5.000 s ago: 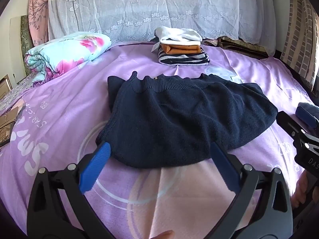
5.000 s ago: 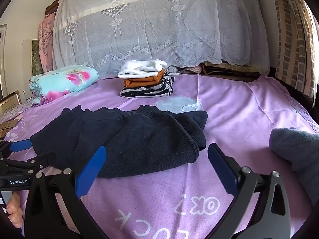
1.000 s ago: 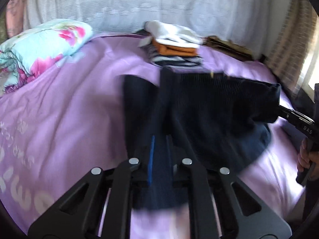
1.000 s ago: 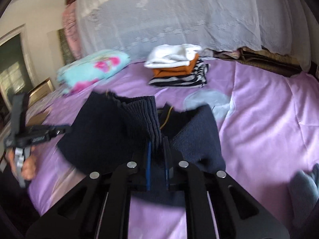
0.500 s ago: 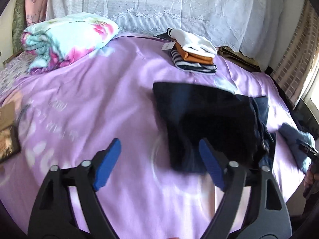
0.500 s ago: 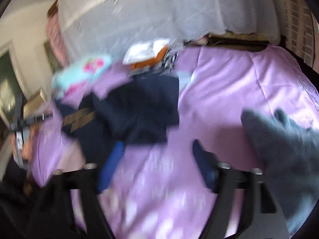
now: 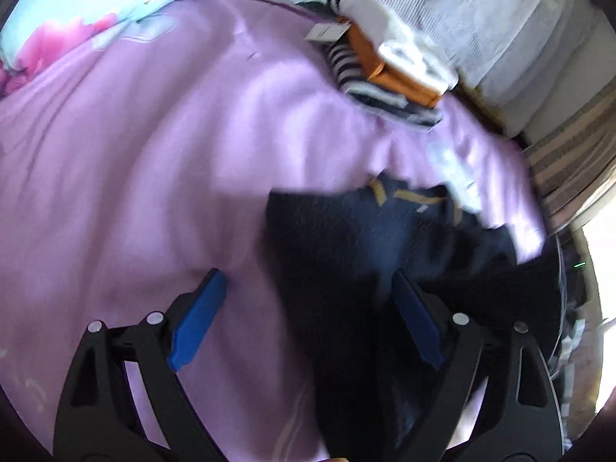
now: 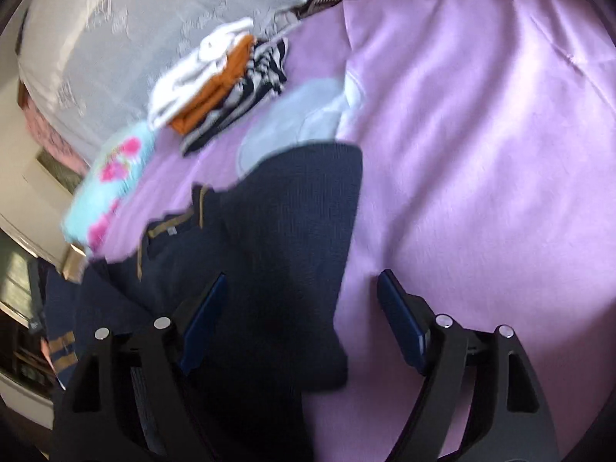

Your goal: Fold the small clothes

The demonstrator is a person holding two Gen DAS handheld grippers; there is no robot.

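Jaws: left gripper (image 7: 308, 317) and right gripper (image 8: 300, 321) both spread wide, empty.
Bed (image 7: 134, 154): purple sheet; no print readable.
Navy sweater (image 8: 285, 238): lies on the bed under both grippers, tan trim showing; its small neck label is too blurred to read.
Folded pile (image 7: 385, 65): white, orange, striped; hang tag illegible.
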